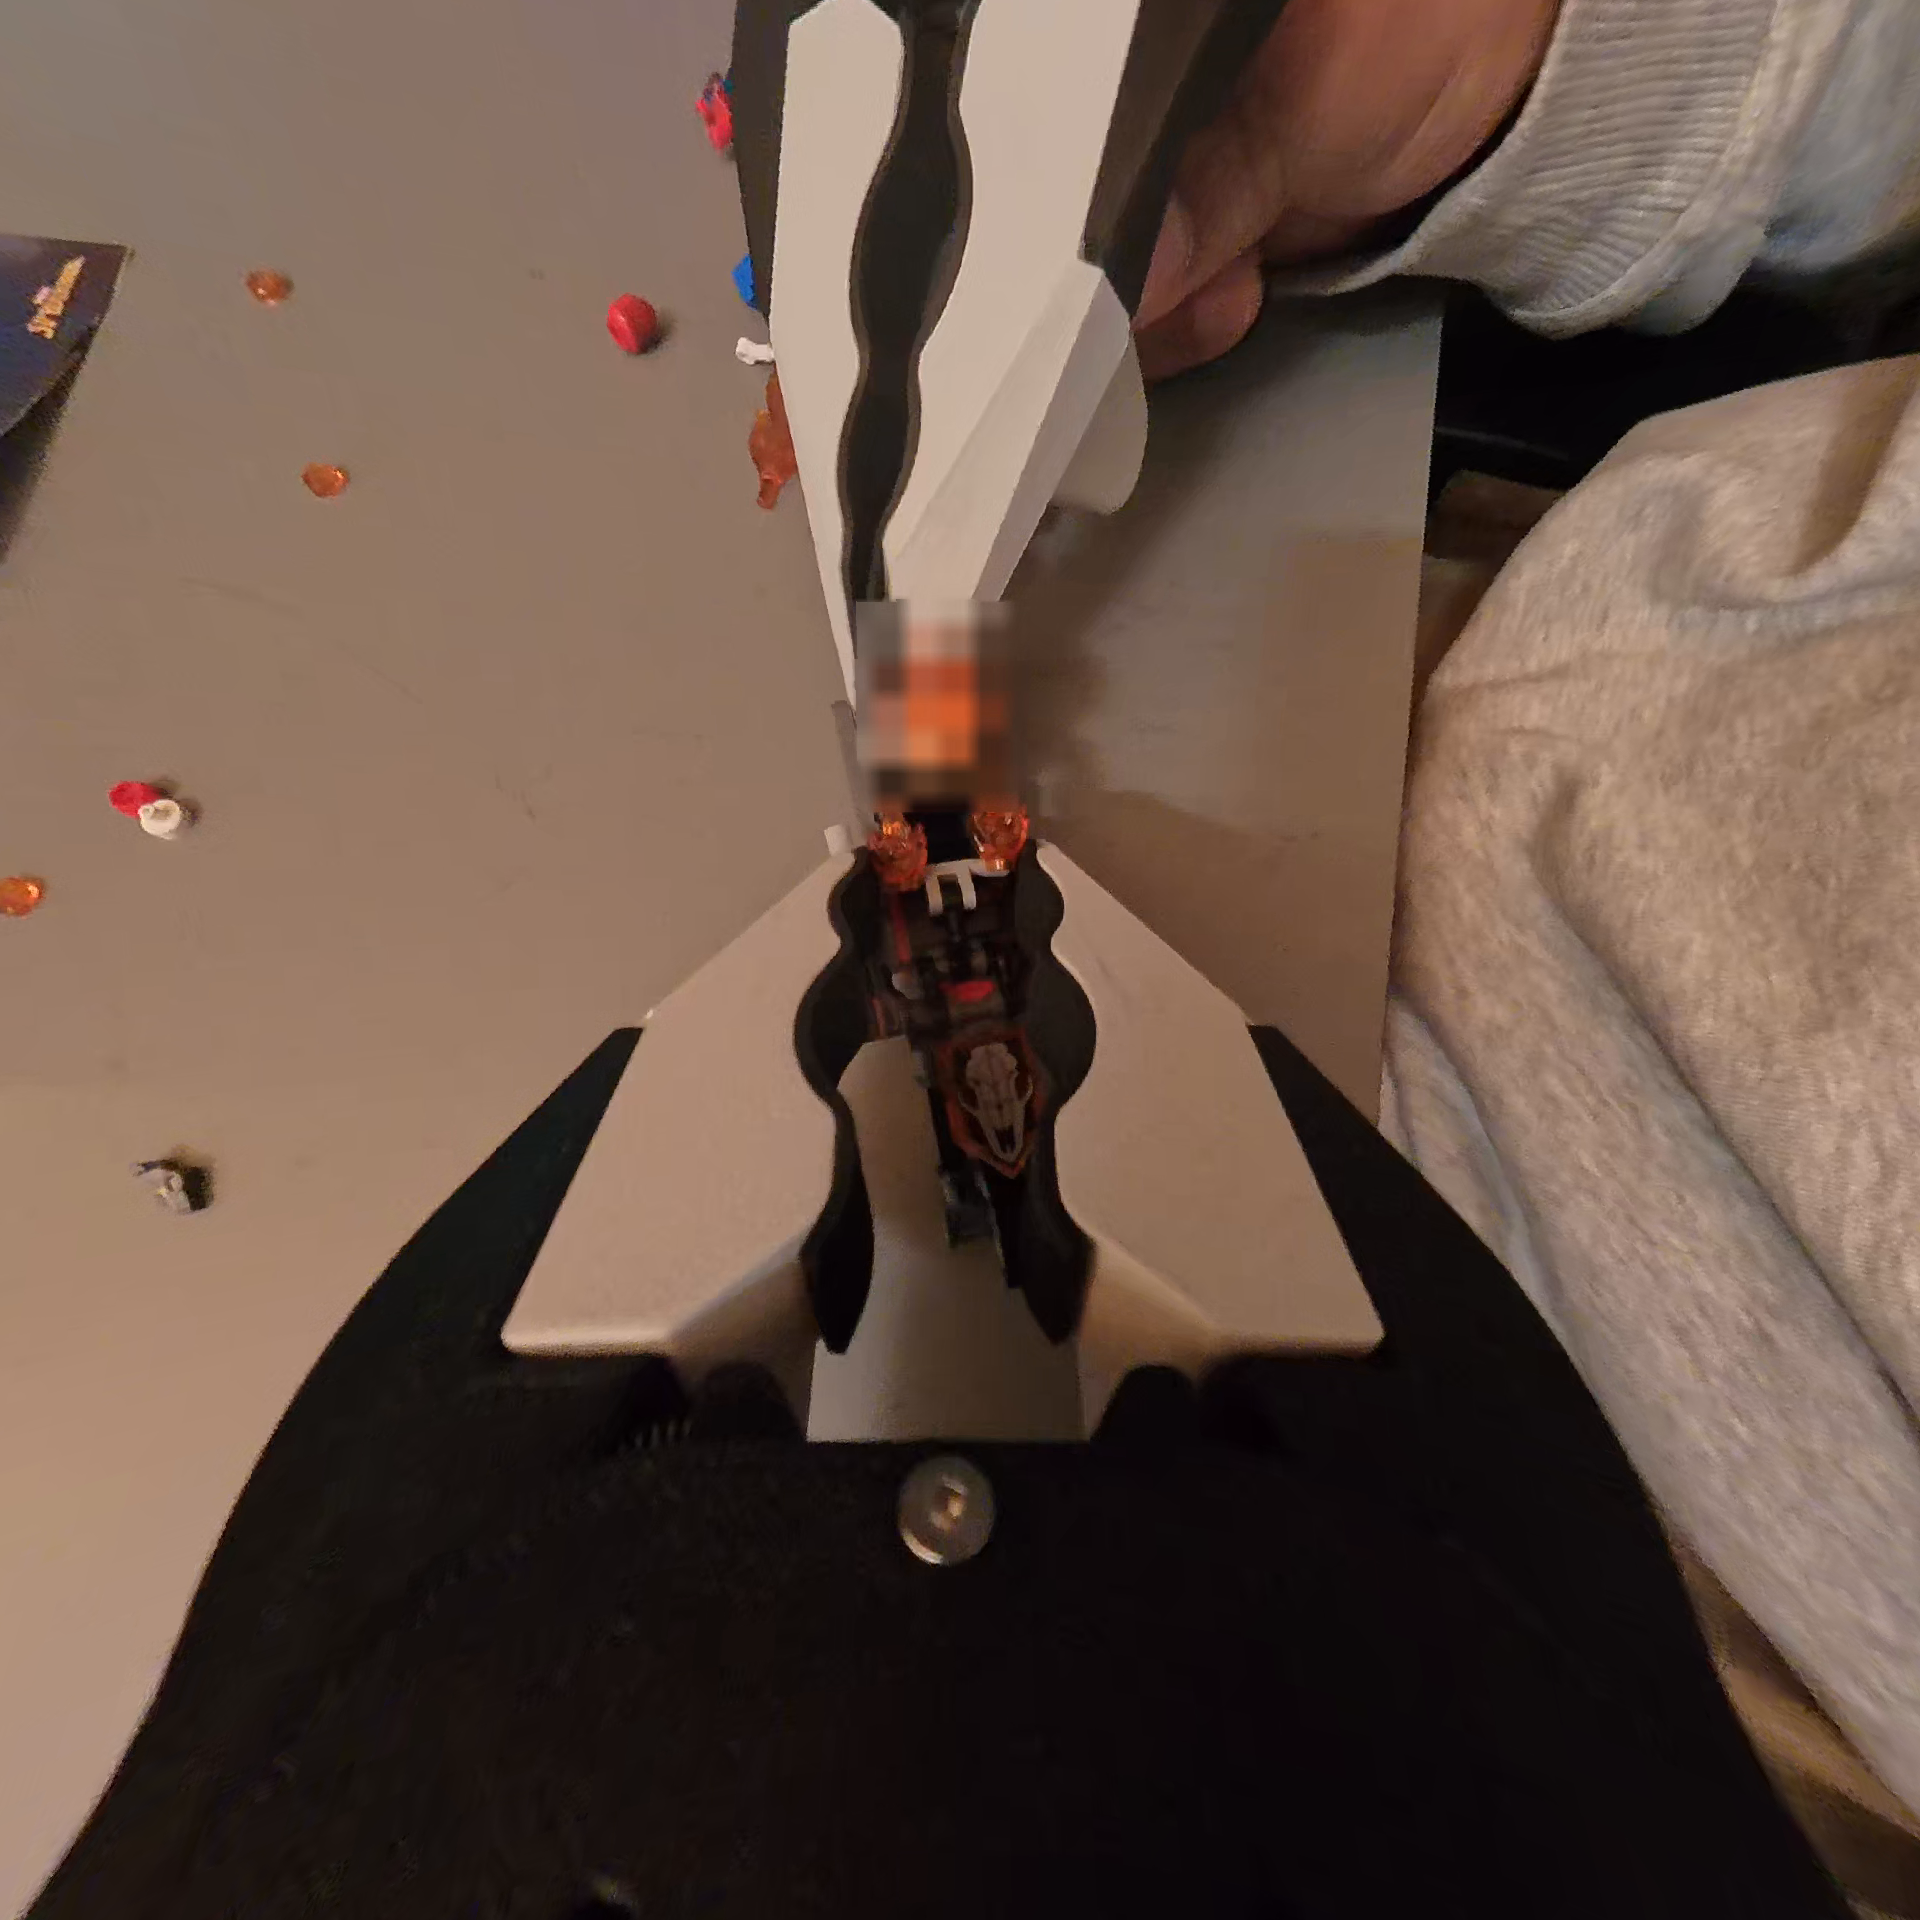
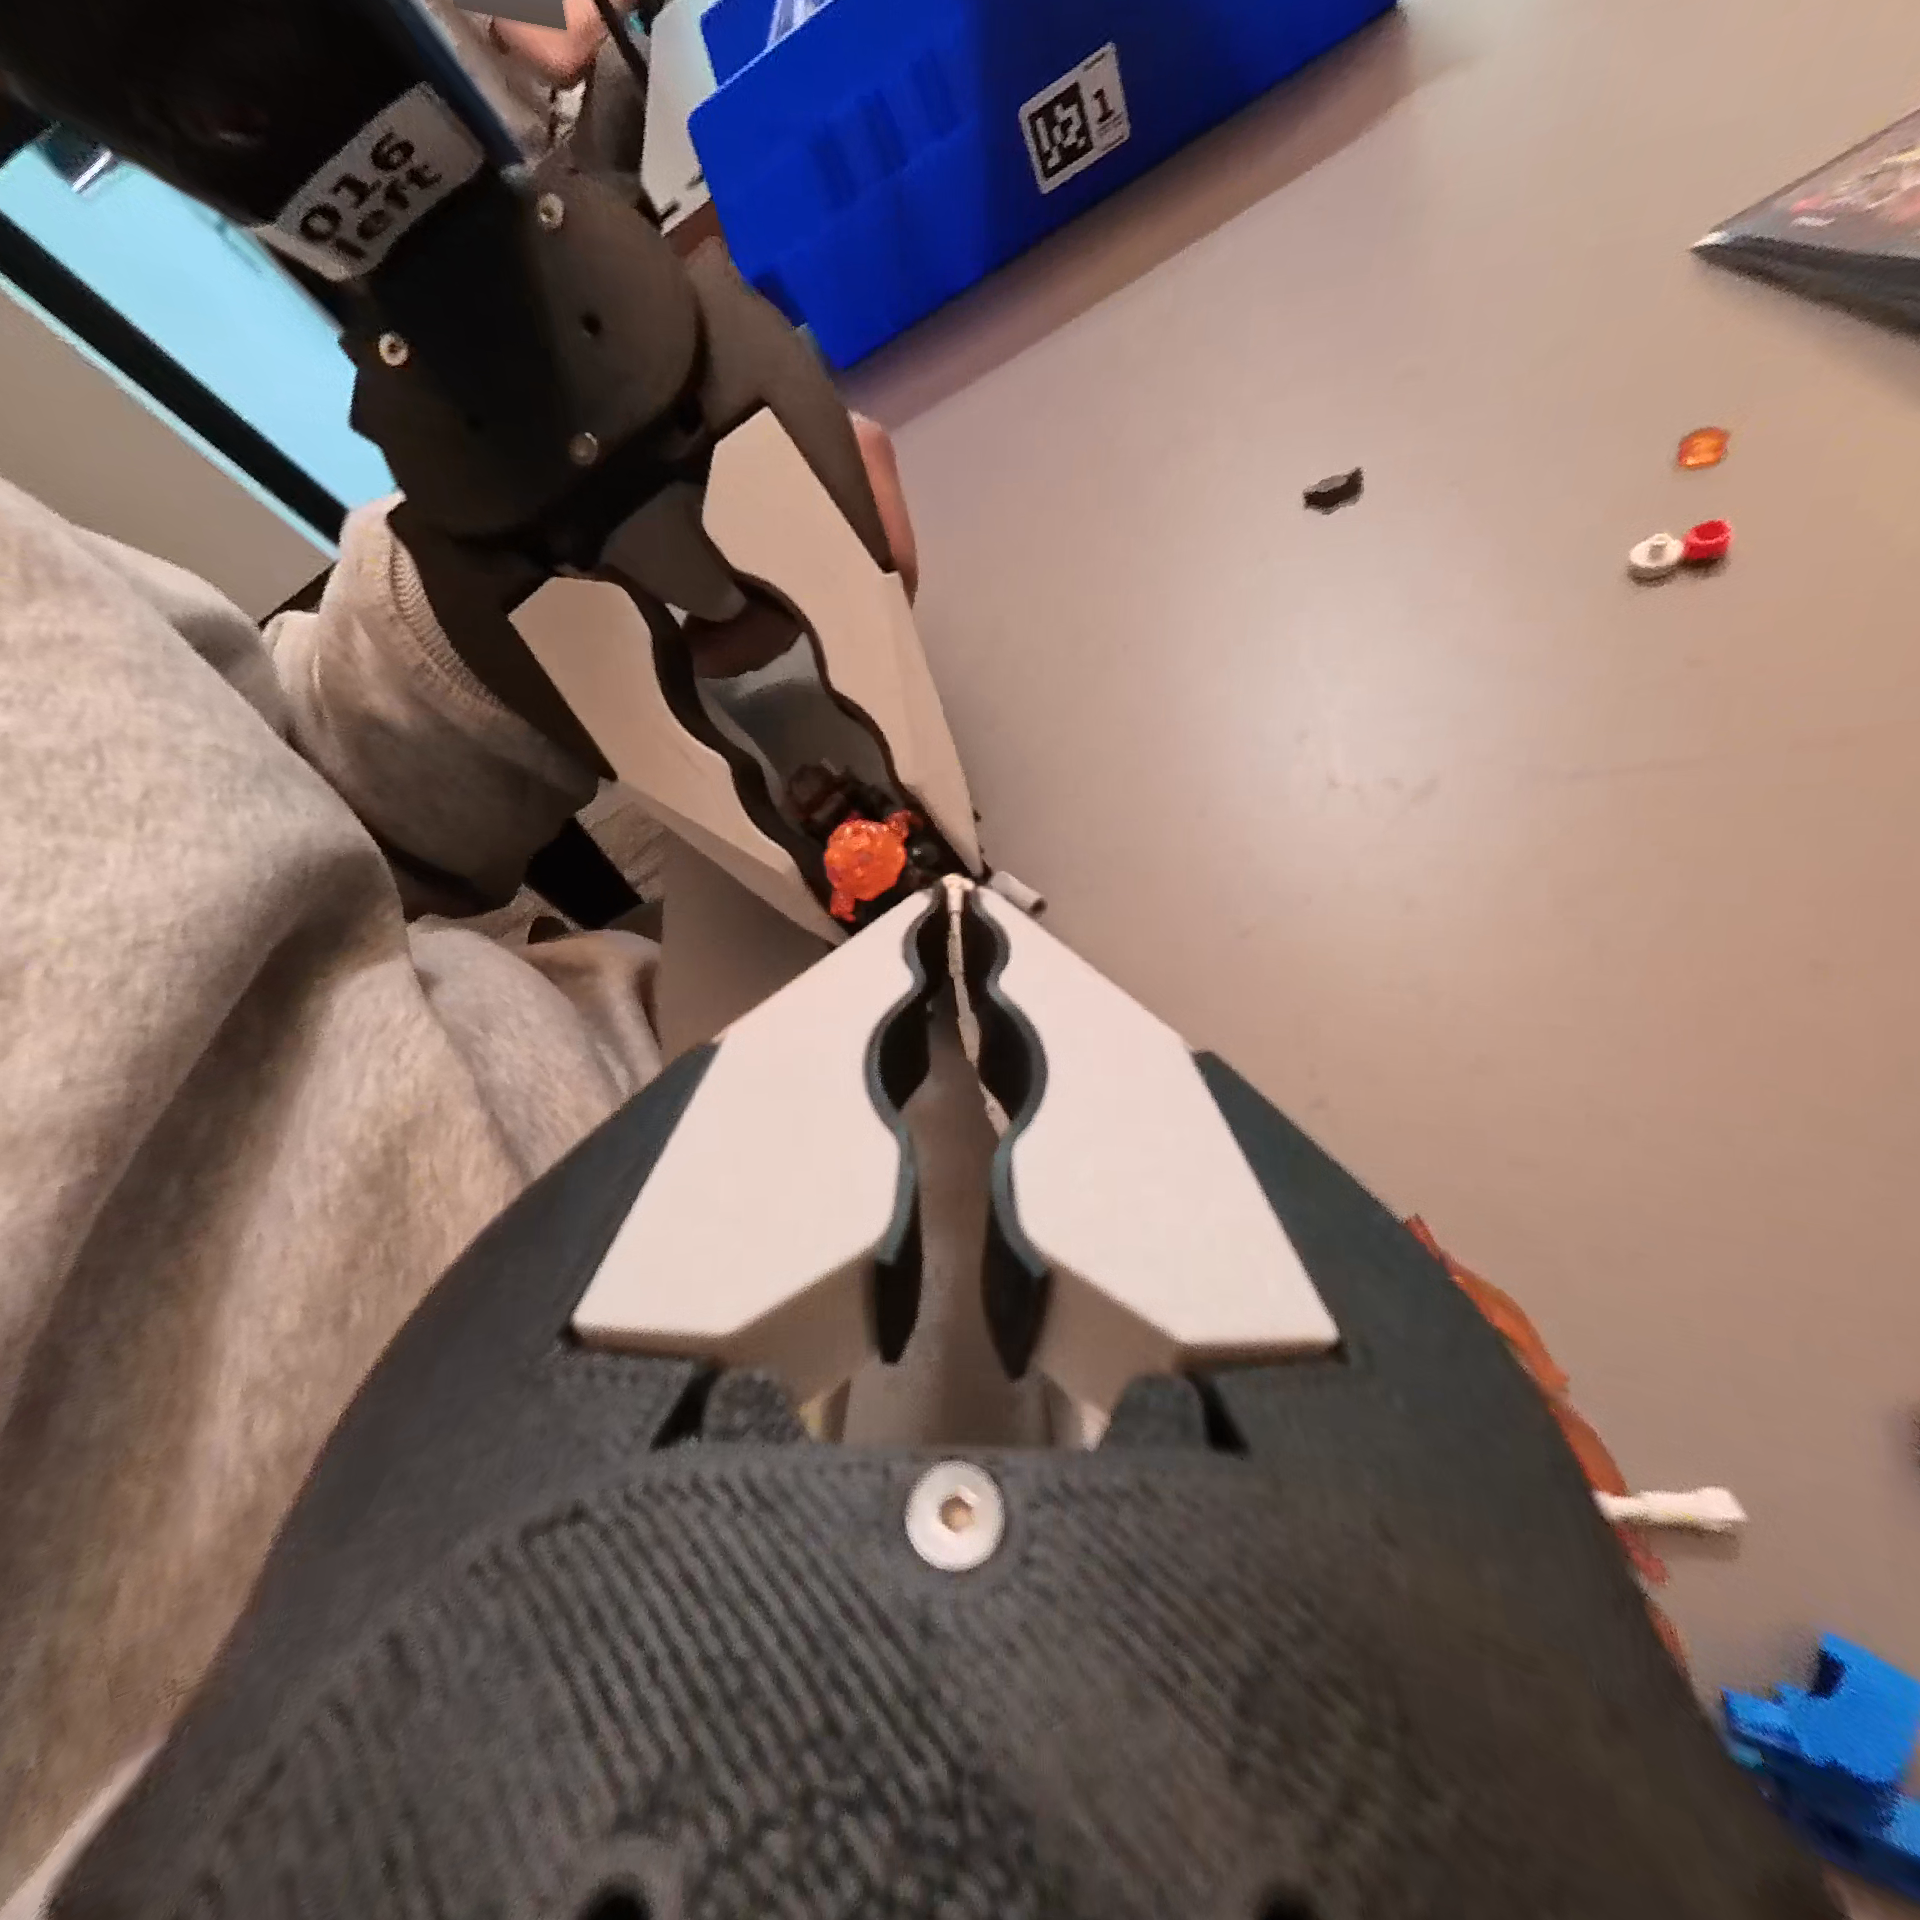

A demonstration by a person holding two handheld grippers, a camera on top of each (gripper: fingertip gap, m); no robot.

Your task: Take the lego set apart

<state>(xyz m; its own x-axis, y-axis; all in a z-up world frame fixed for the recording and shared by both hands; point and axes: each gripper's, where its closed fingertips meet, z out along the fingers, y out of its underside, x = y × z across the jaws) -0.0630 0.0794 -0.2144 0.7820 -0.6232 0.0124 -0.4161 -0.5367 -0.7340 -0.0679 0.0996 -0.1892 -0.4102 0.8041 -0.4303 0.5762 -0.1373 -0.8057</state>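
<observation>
My left gripper (image 1: 940, 862) is shut on a small black lego model (image 1: 982, 1091) with a skull print and two orange flame pieces at its front end. My right gripper (image 1: 925, 592) reaches in from above, tip to tip with the left one; a mosaic patch covers the spot where they meet. In the right wrist view my right gripper (image 2: 951, 891) is shut on a thin white piece (image 2: 964, 997) that runs back between its fingers. There the left gripper (image 2: 906, 885) comes from the upper left, holding the model with its orange flame (image 2: 868, 857).
Loose pieces lie on the grey table (image 1: 468, 675): a red one (image 1: 632, 322), orange studs (image 1: 325, 479), a red and white pair (image 2: 1683, 545), a blue part (image 2: 1829, 1756). A blue bin (image 2: 935, 156) and a booklet (image 2: 1849, 239) lie farther off. A person's grey sweater (image 1: 1662, 935) lies beyond the table edge. Less than 4 cm separates the two grippers' tips.
</observation>
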